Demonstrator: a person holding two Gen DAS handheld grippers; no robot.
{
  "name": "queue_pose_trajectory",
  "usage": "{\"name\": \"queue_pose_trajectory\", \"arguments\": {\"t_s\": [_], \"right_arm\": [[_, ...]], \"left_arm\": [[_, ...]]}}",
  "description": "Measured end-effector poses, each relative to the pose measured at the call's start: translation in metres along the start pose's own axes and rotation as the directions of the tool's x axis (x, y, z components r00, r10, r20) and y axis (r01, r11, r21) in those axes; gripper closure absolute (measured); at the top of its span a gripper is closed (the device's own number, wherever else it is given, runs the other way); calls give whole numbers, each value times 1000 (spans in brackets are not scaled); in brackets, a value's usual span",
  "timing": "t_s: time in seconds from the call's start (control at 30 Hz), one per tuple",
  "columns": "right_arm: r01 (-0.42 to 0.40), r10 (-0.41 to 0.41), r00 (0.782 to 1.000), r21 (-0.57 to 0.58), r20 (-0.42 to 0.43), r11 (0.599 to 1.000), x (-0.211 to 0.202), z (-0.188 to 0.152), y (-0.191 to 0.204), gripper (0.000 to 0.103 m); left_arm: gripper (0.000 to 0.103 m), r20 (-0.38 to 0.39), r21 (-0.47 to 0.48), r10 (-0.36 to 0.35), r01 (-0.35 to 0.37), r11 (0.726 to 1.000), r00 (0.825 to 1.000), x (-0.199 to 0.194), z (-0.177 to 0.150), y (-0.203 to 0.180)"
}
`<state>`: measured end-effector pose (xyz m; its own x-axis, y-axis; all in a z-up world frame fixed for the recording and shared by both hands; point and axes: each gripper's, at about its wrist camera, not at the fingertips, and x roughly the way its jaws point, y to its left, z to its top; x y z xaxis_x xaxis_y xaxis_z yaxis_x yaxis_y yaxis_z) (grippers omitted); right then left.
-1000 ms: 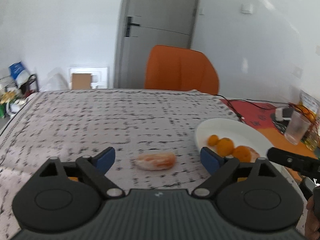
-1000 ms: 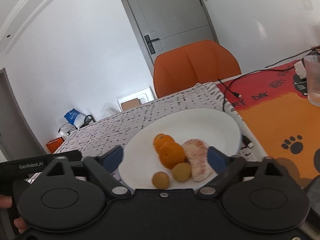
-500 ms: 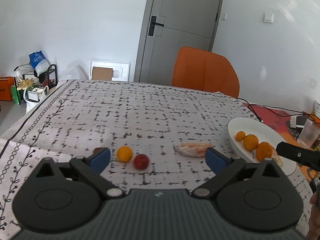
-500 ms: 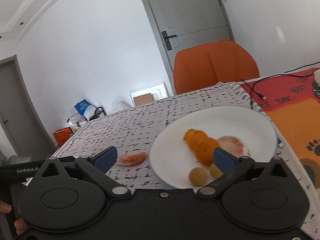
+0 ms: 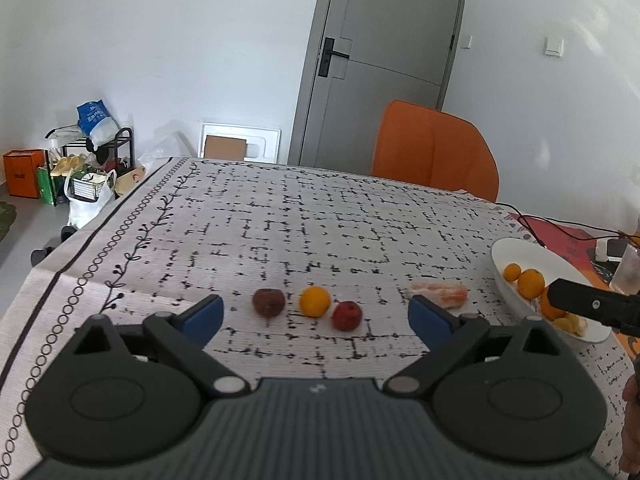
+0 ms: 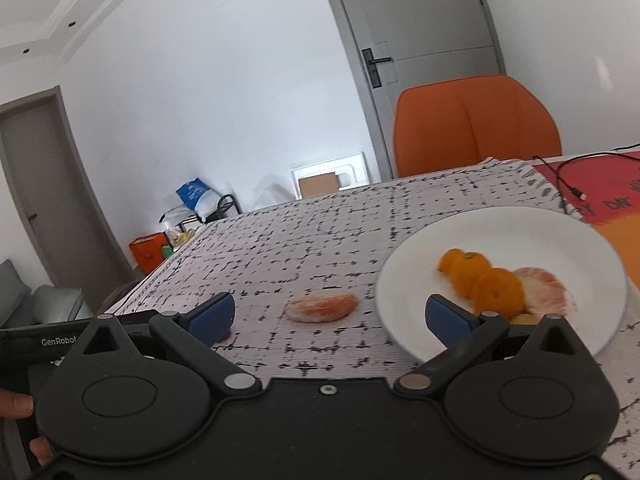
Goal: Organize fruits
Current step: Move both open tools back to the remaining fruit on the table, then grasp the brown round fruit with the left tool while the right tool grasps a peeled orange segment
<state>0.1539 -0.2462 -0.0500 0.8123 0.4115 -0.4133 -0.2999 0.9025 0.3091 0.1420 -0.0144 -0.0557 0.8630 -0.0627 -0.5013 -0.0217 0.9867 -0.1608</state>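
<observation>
White-walled room with a grey door [image 5: 384, 60] and an orange chair [image 5: 436, 148] behind the surface [image 5: 280, 232], which wore a pale cloth with a black broken-grid print. From the left wrist view: the left tongs [image 5: 316, 316] stood wide open and empty, held low and back from the fruit, probably so the whole row stayed in sight. Between the blue fingertips [image 5: 204, 314] lay a dark brownish fruit [image 5: 269, 302], a small orange [image 5: 315, 301] and a red fruit [image 5: 347, 315], close together in a line; a peeled citrus piece [image 5: 438, 294] lay apart to their right, near the white plate [image 5: 516, 252]. From the right wrist view: the right tongs [image 6: 330, 316] were also spread and empty, aimed across the peeled piece, just outside the plate rim. Oranges [image 6: 480, 280] and another peeled piece [image 6: 544, 288] sat gathered on the plate, evidently the collecting spot. View blurred.
</observation>
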Motion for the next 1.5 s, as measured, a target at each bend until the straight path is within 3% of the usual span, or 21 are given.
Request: {"name": "queue_pose_trajectory", "arguments": {"t_s": [0.2,0.37,0.5,0.87,1.07,1.4,1.5], "right_arm": [[-31,30,999,-37,-17,999,11,0,20,0],[-48,45,998,-59,-41,997,21,-1,33,4],[-49,44,997,-74,-64,996,31,-2,41,6],[31,-43,995,-125,-95,992,53,-1,53,11],[69,-85,989,-134,-117,989,66,0,53,18],[97,-119,984,-155,-134,983,82,0,56,19],[112,-136,981,-169,-137,979,88,-1,58,19]], "left_arm": [[14,11,-20,16,-16,1000,1000,-1,0,17],[34,1,-41,24,-24,999,1000,3,0,30],[40,-2,-52,22,-22,998,1000,7,0,36],[57,-32,-62,5,-7,998,999,31,1,43],[59,-46,-54,-9,7,999,999,44,3,41],[65,-73,-53,-24,20,998,997,64,2,38],[78,-81,-58,-23,18,998,996,69,0,40]]}}
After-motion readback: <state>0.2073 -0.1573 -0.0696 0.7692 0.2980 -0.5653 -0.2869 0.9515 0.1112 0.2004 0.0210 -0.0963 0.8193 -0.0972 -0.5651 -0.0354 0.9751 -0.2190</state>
